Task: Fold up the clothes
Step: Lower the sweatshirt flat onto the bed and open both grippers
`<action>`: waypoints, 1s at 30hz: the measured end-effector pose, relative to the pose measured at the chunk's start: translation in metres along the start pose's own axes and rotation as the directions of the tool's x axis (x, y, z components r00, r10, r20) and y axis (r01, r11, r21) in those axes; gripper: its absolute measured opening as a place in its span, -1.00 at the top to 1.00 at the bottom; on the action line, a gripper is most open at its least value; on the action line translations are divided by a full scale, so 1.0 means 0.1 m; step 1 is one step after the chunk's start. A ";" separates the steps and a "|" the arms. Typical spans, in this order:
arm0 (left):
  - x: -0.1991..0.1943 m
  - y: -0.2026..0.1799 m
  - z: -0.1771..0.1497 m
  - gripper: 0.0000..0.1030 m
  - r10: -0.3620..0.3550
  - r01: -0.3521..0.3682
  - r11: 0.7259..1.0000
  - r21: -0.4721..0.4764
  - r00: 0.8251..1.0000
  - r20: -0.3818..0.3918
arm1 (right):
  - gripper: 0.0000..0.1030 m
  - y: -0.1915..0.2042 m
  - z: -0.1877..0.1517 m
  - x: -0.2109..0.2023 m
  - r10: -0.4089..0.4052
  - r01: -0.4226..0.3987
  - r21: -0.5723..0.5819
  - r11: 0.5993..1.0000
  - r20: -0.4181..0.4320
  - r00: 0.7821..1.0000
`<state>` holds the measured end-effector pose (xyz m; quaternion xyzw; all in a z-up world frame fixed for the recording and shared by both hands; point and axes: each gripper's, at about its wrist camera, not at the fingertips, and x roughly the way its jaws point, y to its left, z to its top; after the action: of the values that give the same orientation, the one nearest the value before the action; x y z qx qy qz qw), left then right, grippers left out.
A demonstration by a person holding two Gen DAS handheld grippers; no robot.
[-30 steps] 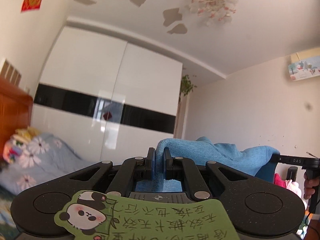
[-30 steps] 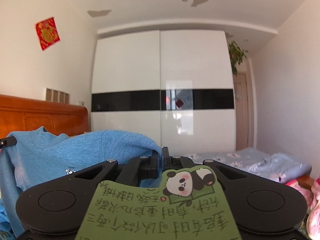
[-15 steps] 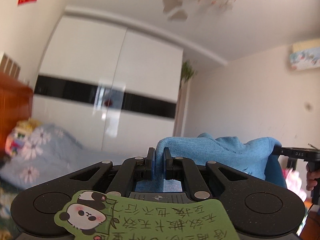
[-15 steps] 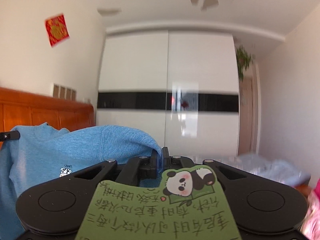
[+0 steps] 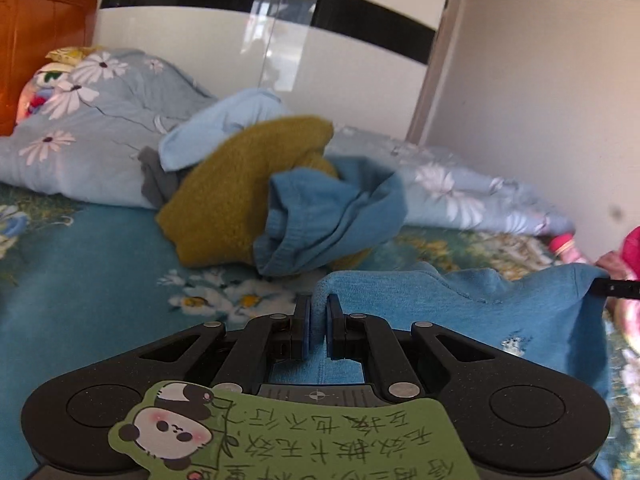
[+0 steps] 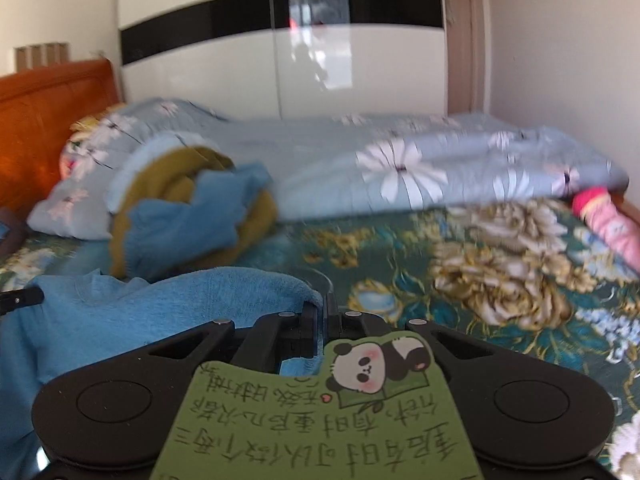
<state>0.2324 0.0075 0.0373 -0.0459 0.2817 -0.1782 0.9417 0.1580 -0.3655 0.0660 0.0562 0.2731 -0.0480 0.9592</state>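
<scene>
A blue sweatshirt (image 5: pixel 500 312) hangs stretched between my two grippers just above the bed. My left gripper (image 5: pixel 317 316) is shut on one top corner of it. My right gripper (image 6: pixel 323 310) is shut on the other corner, with the blue sweatshirt (image 6: pixel 132 312) spreading away to its left. The tip of the right gripper (image 5: pixel 614 288) shows at the right edge of the left wrist view. The tip of the left gripper (image 6: pixel 20 298) shows at the left edge of the right wrist view. The lower part of the garment is hidden below both cameras.
A heap of clothes lies ahead on the bed: a mustard sweater (image 5: pixel 236 196), a teal garment (image 5: pixel 332 220) and a pale blue one (image 5: pixel 224 124). A flowered grey-blue quilt (image 6: pixel 420 164) lies behind it. The teal flowered bedspread (image 6: pixel 500 280) extends right. A pink bottle (image 6: pixel 608 220) lies at far right.
Both grippers have dropped and tipped downward with the sweatshirt still held; the views swung from ceiling and wardrobe to the bed and the clothes heap.
</scene>
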 end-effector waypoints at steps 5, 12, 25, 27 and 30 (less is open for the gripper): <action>0.33 -0.04 0.10 0.89 0.067 -0.066 0.997 0.049 0.998 -0.004 | 0.98 -0.02 0.06 0.59 -0.017 0.018 0.009 1.000 -0.066 0.998; 0.81 0.08 0.01 0.89 0.129 -0.121 0.990 0.074 0.985 -0.116 | 0.98 0.05 -0.04 1.22 -0.025 0.023 -0.011 1.000 -0.180 0.983; 0.58 0.03 -0.05 -0.18 0.081 -0.083 0.997 -0.004 0.984 -0.162 | 0.49 0.01 -0.24 1.25 -0.031 0.041 0.035 0.999 -0.238 0.971; 0.35 -0.01 -0.02 -0.44 0.074 -0.073 0.997 0.011 0.990 -0.122 | 0.33 0.00 -0.18 1.08 -0.024 0.029 0.023 0.999 -0.216 0.976; -0.11 -0.02 -0.07 -0.65 0.064 -0.066 0.997 -0.048 0.997 -0.047 | 0.20 -0.03 -0.13 0.70 -0.018 0.021 0.017 1.000 -0.161 0.987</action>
<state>0.2191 0.0096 0.0373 -0.0556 0.3089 -0.1415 0.9389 0.2102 -0.3714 0.0175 0.0663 0.3497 -0.0554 0.9329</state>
